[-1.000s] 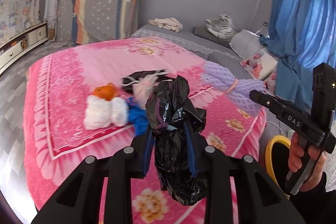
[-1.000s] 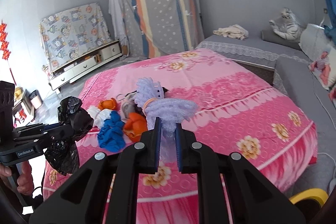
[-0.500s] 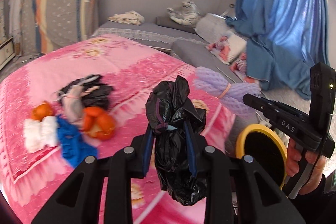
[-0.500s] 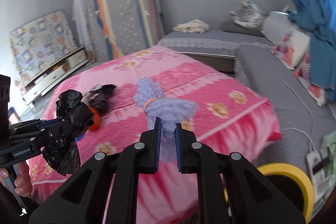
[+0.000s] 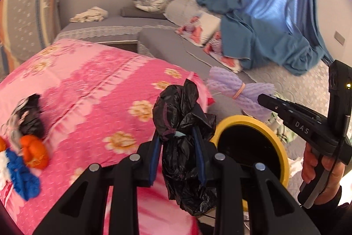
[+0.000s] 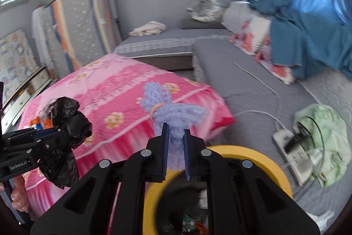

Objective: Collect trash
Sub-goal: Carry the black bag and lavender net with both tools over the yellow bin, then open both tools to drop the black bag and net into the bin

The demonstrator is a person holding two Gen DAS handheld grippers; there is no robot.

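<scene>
My left gripper (image 5: 177,140) is shut on a crumpled black plastic bag (image 5: 182,124) and holds it in the air beside the bed's corner; it also shows in the right wrist view (image 6: 63,122). My right gripper (image 6: 176,136) is shut on a purple foam net bundle (image 6: 173,111) tied with an orange rubber band, also seen in the left wrist view (image 5: 237,89). A yellow-rimmed trash bin (image 6: 259,155) stands on the floor just below my right gripper, with some trash inside; in the left wrist view the bin (image 5: 248,142) is right of the bag.
More trash lies on the pink bed (image 5: 88,85): an orange piece (image 5: 35,151), a blue piece (image 5: 22,175) and a black-and-grey piece (image 5: 26,113). A grey mattress (image 6: 231,67), a power strip (image 6: 290,151), a green cloth (image 6: 323,124) and a blue curtain (image 6: 308,14) are to the right.
Both grippers have swung right, away from the middle of the bed toward its corner. The yellow bin has come into fuller view below them. Both keep their hold.
</scene>
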